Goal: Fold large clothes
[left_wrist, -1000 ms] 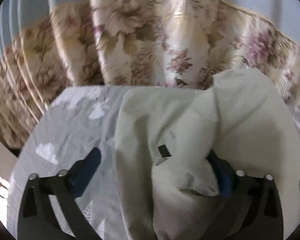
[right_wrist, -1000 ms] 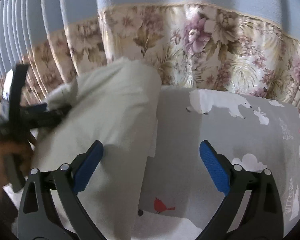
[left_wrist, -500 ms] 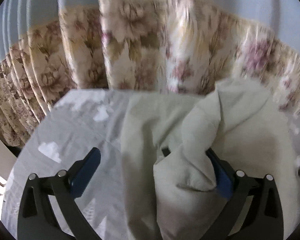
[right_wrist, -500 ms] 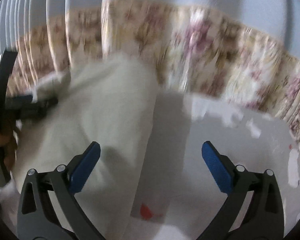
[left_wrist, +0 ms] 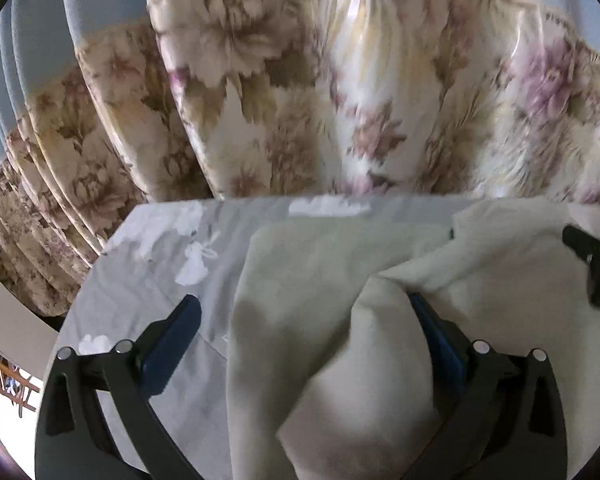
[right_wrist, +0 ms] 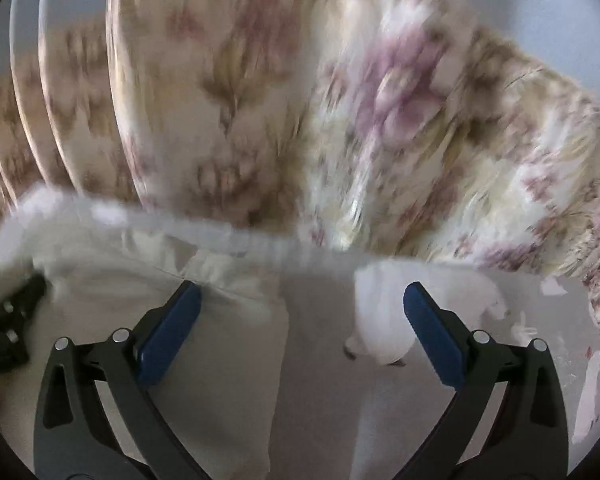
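Note:
A large cream garment (left_wrist: 320, 280) lies on the grey patterned sheet (left_wrist: 156, 280). In the left wrist view a bunched fold of it rises between the fingers and leans on the right blue pad (left_wrist: 436, 340). My left gripper (left_wrist: 304, 340) is open, jaws wide apart and not pinching the fold. My right gripper (right_wrist: 300, 332) is open over the garment's right edge (right_wrist: 204, 360); its left pad (right_wrist: 168, 328) is above cloth and its right pad (right_wrist: 432, 336) above the sheet. Each gripper shows in the other's view: right gripper (left_wrist: 596, 264), left gripper (right_wrist: 8, 320).
A floral curtain (left_wrist: 340, 100) with pale blue fabric above hangs right behind the bed's far edge (left_wrist: 260, 200). The sheet (right_wrist: 480, 380) carries white animal prints. Past the bed's left edge a floor and a wooden chair (left_wrist: 4, 376) show. The right wrist view is motion-blurred.
Both grippers have moved forward toward the curtain and lower over the bed. The raised part of the garment has come down flatter. Both stay open.

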`<state>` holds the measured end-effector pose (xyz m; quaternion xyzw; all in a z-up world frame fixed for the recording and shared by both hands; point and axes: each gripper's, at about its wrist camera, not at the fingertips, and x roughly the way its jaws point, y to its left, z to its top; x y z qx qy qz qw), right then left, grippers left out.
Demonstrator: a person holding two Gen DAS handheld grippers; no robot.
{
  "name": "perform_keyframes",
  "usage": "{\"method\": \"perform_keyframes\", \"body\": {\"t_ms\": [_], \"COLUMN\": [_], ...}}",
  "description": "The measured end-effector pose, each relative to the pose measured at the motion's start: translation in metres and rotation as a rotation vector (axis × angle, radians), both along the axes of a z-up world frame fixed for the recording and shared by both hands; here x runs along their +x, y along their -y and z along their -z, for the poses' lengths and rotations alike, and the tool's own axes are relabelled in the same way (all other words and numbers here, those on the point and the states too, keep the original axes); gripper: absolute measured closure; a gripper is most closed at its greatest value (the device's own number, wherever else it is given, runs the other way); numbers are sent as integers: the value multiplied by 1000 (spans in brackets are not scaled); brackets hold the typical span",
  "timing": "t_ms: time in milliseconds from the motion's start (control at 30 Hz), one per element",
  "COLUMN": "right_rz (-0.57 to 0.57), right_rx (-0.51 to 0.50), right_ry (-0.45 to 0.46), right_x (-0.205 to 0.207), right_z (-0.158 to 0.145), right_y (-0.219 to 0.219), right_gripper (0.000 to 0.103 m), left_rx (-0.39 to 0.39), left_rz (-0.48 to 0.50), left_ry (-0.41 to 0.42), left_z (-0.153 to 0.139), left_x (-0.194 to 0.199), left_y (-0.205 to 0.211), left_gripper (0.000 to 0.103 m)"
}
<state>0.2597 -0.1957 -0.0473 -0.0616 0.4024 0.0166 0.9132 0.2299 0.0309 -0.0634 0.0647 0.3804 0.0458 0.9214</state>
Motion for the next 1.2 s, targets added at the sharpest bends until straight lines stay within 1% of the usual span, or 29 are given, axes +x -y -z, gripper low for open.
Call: {"method": "perform_keyframes", "body": {"t_ms": [33, 100, 133, 200, 267, 333, 400, 433, 467, 533, 600, 633, 667, 700, 767, 800, 833, 867, 933, 967, 1000, 1067, 1200], "right_rz": [-6, 0, 0, -13, -10, -2, 16, 23, 9, -39, -82, -95, -104, -115, -114, -111, -103, -95, -76, -71, -66, -64, -58], "right_rx": [-1, 29, 25, -18, -8, 25, 73, 87, 93, 115, 137, 125, 114, 96, 22, 1, 2, 27, 92, 111, 141, 169, 207], "right_ry": [-3, -24, -22, 20, 23, 28, 27, 43, 59, 91, 91, 84, 74, 56, 18, 3, 3, 11, 0, 1, 15, 25, 70], "right_x": [2, 5, 5, 0, 0, -1, -12, -27, -38, -75, -103, -120, -128, -134, -145, -146, -147, -148, -148, -150, -154, -157, -162], "right_z": [5, 12, 13, 16, 16, 13, 1, -11, -20, -37, -41, -39, -35, -29, -9, -1, 5, 9, 12, 12, 10, 4, -13], "right_y": [1, 5, 4, -2, -1, 3, 12, 14, 15, 15, 12, 9, 7, 4, -3, -4, -3, 0, 7, 9, 12, 15, 19], "right_gripper": [3, 3, 3, 3, 3, 3, 3, 3, 3, 3, 3, 3, 3, 3, 3, 3, 3, 3, 3, 3, 3, 3, 3], "left_rx": [-6, -38, -39, -20, -7, -42, -99, -107, -107, -122, -174, -189, -194, -193, -164, -148, -143, -158, -187, -190, -183, -160, -129], "left_rz": [1, -7, -8, -12, -5, 6, 21, 20, 19, 33, 50, 53, 60, 66, 99, 113, 116, 107, 83, 79, 77, 65, 47], "left_ry": [0, -3, -5, 2, -14, -38, -56, -43, -6, 42, 66, 77, 71, 63, 44, 25, 10, 4, 12, 17, 27, 70, 80], "left_z": [5, 11, 12, 12, 15, 17, 11, 3, -10, -29, -43, -44, -42, -39, -27, -19, -12, -5, 0, 1, 1, 2, 0], "left_x": [1, 2, 3, 2, 4, 7, 1, -7, -20, -45, -72, -86, -94, -99, -110, -112, -112, -113, -114, -114, -116, -122, -123], "left_y": [-1, -4, -4, 0, 3, 0, -6, -8, -10, -12, -15, -14, -12, -9, 4, 10, 14, 16, 14, 13, 13, 14, 15], "left_gripper": [1, 1, 1, 1, 1, 1, 1, 1, 2, 2, 2, 2, 2, 2, 2, 2, 2, 2, 1, 1, 1, 1, 1]}}
